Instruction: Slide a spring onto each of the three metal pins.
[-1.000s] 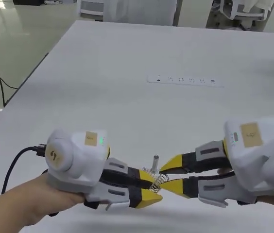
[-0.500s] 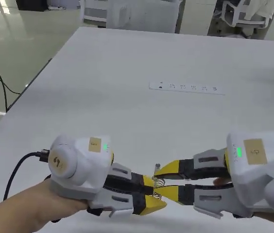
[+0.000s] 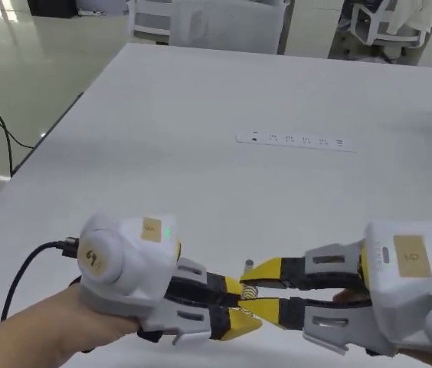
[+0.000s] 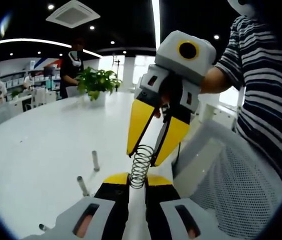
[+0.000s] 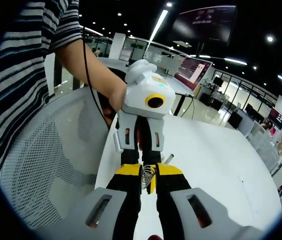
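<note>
Pinching one spring [image 4: 140,167] from opposite ends, near three metal pins [image 4: 95,161], with left gripper [image 4: 137,179] and right gripper [image 5: 148,172], each clamped down on its coils

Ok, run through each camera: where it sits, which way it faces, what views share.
Head view: on the headset, looking forward and down over the white table; the left gripper, right gripper and a forearm show.
Left gripper view: on the left gripper, facing the right gripper and the person's striped sleeve, own jaws at bottom.
Right gripper view: on the right gripper, facing back at the left gripper and that forearm.
Shared: all three show the spring between both pairs of jaws.
</note>
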The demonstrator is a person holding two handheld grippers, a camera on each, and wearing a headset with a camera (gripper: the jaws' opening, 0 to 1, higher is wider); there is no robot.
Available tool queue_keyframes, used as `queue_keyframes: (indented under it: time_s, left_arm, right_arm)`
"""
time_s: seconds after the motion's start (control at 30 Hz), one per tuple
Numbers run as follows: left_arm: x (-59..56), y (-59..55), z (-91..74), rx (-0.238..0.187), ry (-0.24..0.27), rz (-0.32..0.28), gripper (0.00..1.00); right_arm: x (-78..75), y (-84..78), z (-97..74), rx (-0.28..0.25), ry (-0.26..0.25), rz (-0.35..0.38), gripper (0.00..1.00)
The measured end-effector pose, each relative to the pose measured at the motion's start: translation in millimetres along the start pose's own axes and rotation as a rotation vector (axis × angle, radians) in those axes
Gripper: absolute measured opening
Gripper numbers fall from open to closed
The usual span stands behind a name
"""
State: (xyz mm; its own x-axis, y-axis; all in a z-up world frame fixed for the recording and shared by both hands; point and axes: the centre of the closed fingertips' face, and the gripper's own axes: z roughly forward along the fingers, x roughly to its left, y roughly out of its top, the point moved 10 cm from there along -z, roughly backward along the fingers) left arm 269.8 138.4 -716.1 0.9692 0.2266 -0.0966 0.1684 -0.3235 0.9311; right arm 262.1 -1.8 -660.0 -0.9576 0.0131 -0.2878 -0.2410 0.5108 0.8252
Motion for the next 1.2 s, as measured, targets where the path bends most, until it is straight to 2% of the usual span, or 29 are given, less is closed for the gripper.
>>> queue_keyframes:
  time_s: [0.17, 0.47, 0.57, 0.63, 0.8, 0.9, 1.0, 1.07, 1.2]
  left_arm:
    - [0.5, 1.1, 0.9, -0.002, 0.016, -0.007, 0.04]
    - [3.1, -1.1, -6.3, -0.019, 0.042, -0.052, 0.06]
    - [3.6, -4.1, -7.5, -0.005, 0.052, -0.074, 0.08]
    - [2.3, -5.7, -8.8, 0.001, 0.06, -0.064, 0.11]
    - [3.2, -5.7, -12.3, -0.009, 0.076, -0.085, 0.13]
    - [2.7, -6.4, -15.6, -0.006, 0.083, -0.103, 0.18]
    - [2.9, -7.9, -21.6, -0.007, 0.095, -0.112, 0.19]
    - [4.1, -8.9, -25.9, -0.013, 0.117, -0.126, 0.22]
    - [5.5, -12.7, -33.0, -0.022, 0.158, -0.147, 0.34]
  right_arm:
    - [-1.3, 2.9, 1.3, 0.013, 0.003, -0.029, 0.07]
    - [-1.7, 1.9, -0.3, 0.017, -0.01, -0.024, 0.07]
    - [-2.5, 1.1, -1.3, 0.018, -0.019, -0.021, 0.07]
    - [-3.5, 0.5, -2.0, 0.017, -0.026, -0.017, 0.07]
    - [-4.1, -1.5, -2.8, 0.025, -0.03, -0.015, 0.07]
    - [-4.5, -3.5, -3.4, 0.026, -0.035, -0.013, 0.07]
    - [-5.7, -5.4, -3.7, 0.03, -0.044, -0.007, 0.07]
    - [-6.0, -6.2, -3.4, 0.03, -0.048, -0.001, 0.07]
    - [-6.0, -7.1, -2.9, 0.028, -0.055, 0.007, 0.07]
